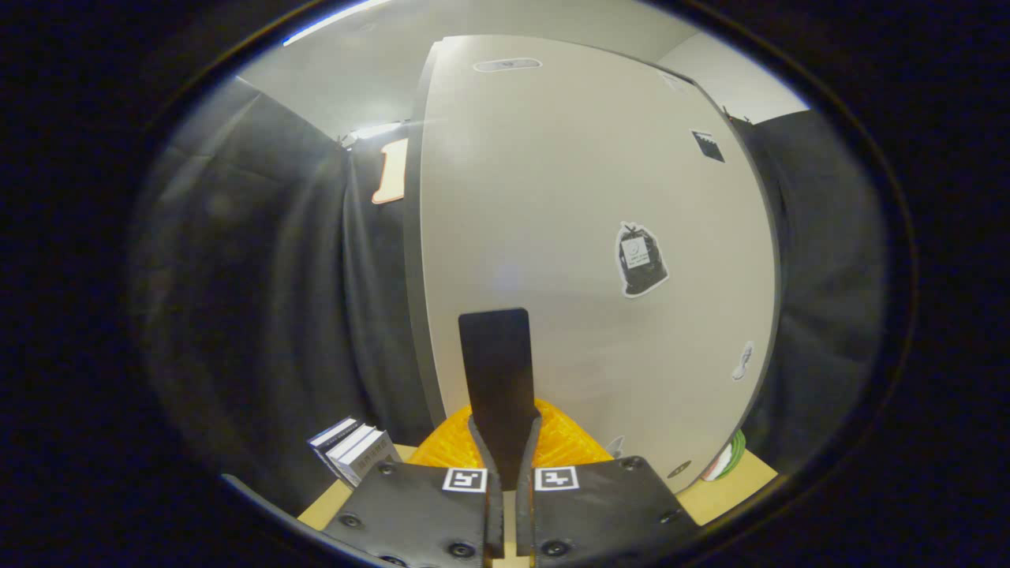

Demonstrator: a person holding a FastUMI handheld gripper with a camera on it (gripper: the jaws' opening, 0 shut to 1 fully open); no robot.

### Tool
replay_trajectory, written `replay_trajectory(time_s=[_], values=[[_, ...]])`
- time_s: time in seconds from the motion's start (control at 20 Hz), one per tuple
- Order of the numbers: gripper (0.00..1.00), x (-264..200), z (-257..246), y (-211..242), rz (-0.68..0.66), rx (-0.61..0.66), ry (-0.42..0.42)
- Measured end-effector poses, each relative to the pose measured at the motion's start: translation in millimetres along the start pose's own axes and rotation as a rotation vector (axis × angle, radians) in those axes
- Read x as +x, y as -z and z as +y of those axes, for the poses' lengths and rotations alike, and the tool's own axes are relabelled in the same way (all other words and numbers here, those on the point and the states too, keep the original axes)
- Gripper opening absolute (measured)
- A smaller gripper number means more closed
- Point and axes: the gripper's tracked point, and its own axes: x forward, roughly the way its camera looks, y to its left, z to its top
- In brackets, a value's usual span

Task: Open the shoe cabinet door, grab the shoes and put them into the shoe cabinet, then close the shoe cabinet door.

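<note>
You are holding the claw (497,331) up close to the pale beige, flat-panelled shoe cabinet door (584,237), and its two fingers are pressing together into one upright blade, clenched with nothing visible between them. The fingertips are pointing at the lower part of the door, a little right of its dark left edge; whether they are touching the panel, you cannot tell from here. The door is sitting shut across the front of the cabinet.

Just behind the fingers, low down against the foot of the door, a bright orange ribbed plastic item (562,443) is peeking out on both sides of the claw. It is resting on the light wooden bench (722,493). To the near left, a small stack of white-and-dark boxes (357,450) is leaning at the bench's edge, well apart from the claw.

On the door itself, a black bag-shaped sticker (641,259) is sitting to the right of the fingertips, a small dark square sticker (708,145) is sitting farther up and right, and a pale oval recess (506,65) is showing near the top. Black cloth is hanging on both sides of the cabinet.
</note>
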Motion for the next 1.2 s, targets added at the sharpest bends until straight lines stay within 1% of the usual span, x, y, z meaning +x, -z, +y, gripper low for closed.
replay_trajectory(time_s=[0.1,0.45,0.8,0.95,1.2], values=[[0.08,-10.0,-5.6,-0.2,-0.015,-0.012,0.018],[0.08,-49.4,-20.5,-5.0,-0.029,0.011,0.065],[0.07,-88.2,-51.3,-6.3,-0.026,0.025,0.041],[0.07,-106.0,-70.2,-8.4,-0.029,0.027,0.03],[0.06,-139.4,-113.7,-10.7,-0.03,0.026,0.036]])
